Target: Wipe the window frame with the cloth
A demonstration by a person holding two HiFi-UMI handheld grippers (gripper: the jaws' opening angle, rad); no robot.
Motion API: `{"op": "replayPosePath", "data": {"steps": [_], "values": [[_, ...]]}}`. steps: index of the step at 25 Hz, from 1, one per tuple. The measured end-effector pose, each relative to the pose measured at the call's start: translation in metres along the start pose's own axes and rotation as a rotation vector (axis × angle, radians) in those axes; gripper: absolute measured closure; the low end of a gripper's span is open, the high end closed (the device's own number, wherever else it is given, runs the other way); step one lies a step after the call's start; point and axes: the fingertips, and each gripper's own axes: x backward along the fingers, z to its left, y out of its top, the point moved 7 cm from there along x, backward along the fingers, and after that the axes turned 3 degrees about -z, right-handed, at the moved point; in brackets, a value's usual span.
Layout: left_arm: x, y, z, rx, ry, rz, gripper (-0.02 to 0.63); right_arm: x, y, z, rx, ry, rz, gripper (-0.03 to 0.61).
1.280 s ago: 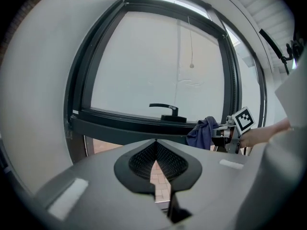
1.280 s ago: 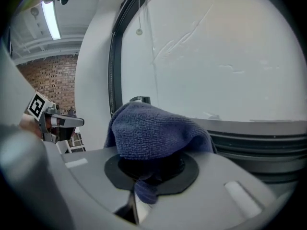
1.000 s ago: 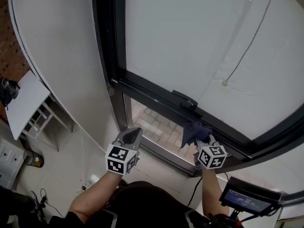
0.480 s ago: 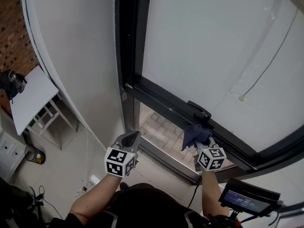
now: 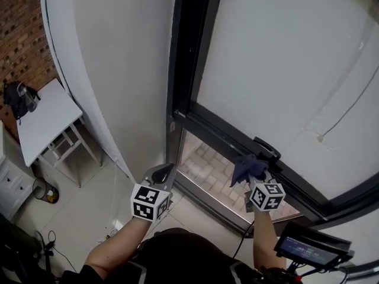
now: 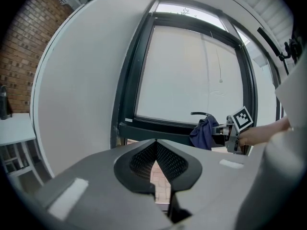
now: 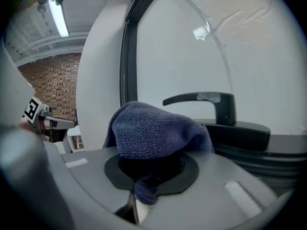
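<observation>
A black window frame (image 5: 195, 108) runs up the wall and along the bottom of a white blind. My right gripper (image 5: 253, 173) is shut on a dark blue cloth (image 5: 247, 167), which bunches out over its jaws (image 7: 156, 131). The cloth hangs just in front of the frame's lower rail, beside the black window handle (image 7: 211, 102). I cannot tell whether it touches the rail. My left gripper (image 5: 163, 171) is shut with nothing in it, low and left of the frame's corner; from the left gripper view the cloth (image 6: 204, 132) shows to the right.
A white curved wall (image 5: 112, 81) stands left of the frame. A white table (image 5: 41, 120) and a small bin (image 5: 46, 191) stand at the far left on the tiled floor. A blind cord (image 5: 349, 108) hangs at the right. A device with a screen (image 5: 311, 250) sits at bottom right.
The view has swung so the frame's upright now sits nearer the middle. Both grippers hold about the same places relative to the rail, the cloth still beside the handle.
</observation>
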Motion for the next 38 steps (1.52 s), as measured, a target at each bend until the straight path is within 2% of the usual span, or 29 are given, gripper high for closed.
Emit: {"op": "replayPosePath", "data": {"steps": [7,14,20,30,38], "values": [[0.017,-0.001,0.034,-0.001,-0.003,-0.009,0.62,-0.035,0.007,0.029,0.019,-0.011,-0.004,0.528],[0.026,0.001,0.051,-0.008,-0.007,-0.024,0.62,-0.06,0.013,0.047,0.024,-0.015,0.002,0.528],[0.018,0.001,0.057,0.016,-0.006,-0.03,0.62,-0.085,0.018,0.06,0.05,0.029,0.022,0.528],[0.013,0.002,0.079,0.004,0.043,0.003,0.62,-0.127,0.024,0.093,0.04,0.069,0.01,0.528],[-0.017,0.023,0.084,-0.052,0.023,0.002,0.62,-0.18,0.033,0.131,0.018,0.081,0.013,0.528]]}}
